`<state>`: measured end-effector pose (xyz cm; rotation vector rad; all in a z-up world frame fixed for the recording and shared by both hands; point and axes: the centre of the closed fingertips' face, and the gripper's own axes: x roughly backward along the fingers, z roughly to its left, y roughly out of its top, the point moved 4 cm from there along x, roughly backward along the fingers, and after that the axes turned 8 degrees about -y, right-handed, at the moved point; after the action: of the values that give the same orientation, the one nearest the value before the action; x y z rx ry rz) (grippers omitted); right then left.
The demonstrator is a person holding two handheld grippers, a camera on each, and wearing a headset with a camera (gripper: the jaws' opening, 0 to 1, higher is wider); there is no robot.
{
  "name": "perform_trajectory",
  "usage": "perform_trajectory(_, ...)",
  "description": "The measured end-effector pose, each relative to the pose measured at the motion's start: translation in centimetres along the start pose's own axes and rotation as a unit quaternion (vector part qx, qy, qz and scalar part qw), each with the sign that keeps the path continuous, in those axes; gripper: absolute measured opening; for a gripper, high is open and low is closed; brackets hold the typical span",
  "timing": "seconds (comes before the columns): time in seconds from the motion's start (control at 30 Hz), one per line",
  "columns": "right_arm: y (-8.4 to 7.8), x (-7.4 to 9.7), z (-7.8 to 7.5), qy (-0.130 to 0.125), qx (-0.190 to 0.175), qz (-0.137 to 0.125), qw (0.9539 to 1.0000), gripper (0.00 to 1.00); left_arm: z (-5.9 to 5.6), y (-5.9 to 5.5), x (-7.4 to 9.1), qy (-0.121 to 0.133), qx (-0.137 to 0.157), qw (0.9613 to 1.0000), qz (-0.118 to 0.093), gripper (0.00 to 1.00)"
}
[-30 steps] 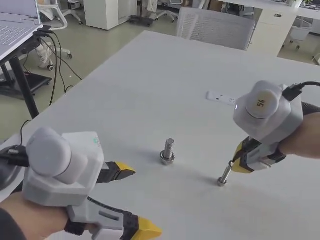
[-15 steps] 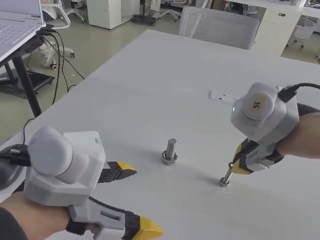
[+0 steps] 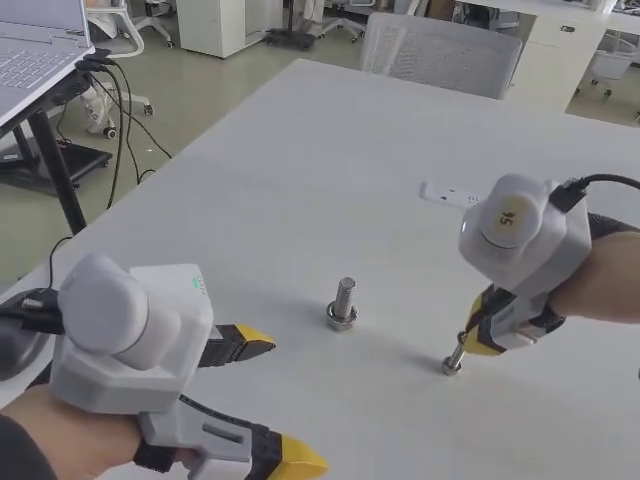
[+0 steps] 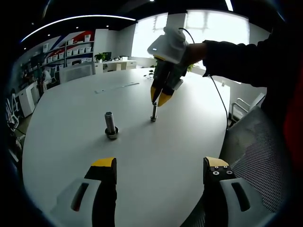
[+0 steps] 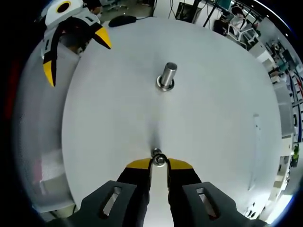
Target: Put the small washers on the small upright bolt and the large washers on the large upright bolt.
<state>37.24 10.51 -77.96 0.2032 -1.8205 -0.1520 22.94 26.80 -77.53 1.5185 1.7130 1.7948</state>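
Observation:
The large bolt [image 3: 342, 301] stands upright mid-table with washers stacked at its base; it also shows as the large bolt [image 4: 110, 125] and the large bolt [image 5: 166, 75]. To its right the thin small bolt [image 3: 454, 356] leans a little. My right gripper [image 3: 468, 340] is at that bolt's top, jaws nearly together on a small washer [image 5: 158, 159]. From the left gripper view, the right gripper [image 4: 158, 98] hangs over the small bolt [image 4: 154, 113]. My left gripper [image 3: 278, 402] is open and holds nothing, near the table's front edge, left of the large bolt.
A flat white strip [image 3: 447, 194] lies on the table behind the right gripper. A mesh chair [image 3: 435, 55] stands at the far edge. Left of the table, a laptop [image 3: 30, 50] rests on a stand with hanging cables [image 3: 115, 110].
The right gripper has sunk slightly at the top of the small bolt. The left gripper has hardly moved. The head camera has shifted a little.

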Motion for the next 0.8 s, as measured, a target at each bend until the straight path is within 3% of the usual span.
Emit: perform_trajectory(0.8, -0.7, -3.2, 0.5, 0.022, -0.014, 0.011, 0.9996, 0.14, -0.1, -0.2, -0.1, 0.001, 0.002, 1.0000, 0.002, 0.74)
